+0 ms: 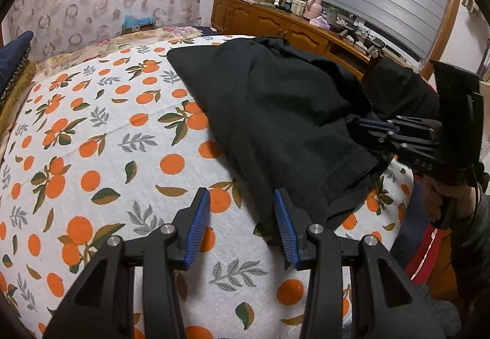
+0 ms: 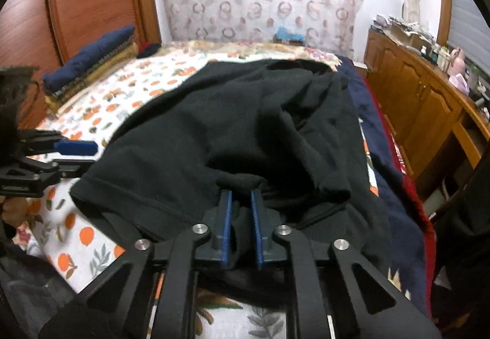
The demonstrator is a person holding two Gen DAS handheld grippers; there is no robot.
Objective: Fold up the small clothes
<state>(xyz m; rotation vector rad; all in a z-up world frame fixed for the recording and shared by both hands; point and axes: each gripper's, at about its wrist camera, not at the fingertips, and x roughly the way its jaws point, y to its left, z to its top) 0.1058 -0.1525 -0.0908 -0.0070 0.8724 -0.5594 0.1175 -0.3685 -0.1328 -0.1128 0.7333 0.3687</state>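
Right wrist, gripper pinching soft, apparently fleecy black garment

Black garment lies on orange-print bed.

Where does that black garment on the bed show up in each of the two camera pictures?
Left wrist view: the black garment lies right of centre on the orange-print bedspread, its near corner beside the open left hand-held gripper.
Right wrist view: it fills the middle, a bunched fold pinched in the right hand-held gripper.
Shared landmark: the wooden cabinet along the wall.
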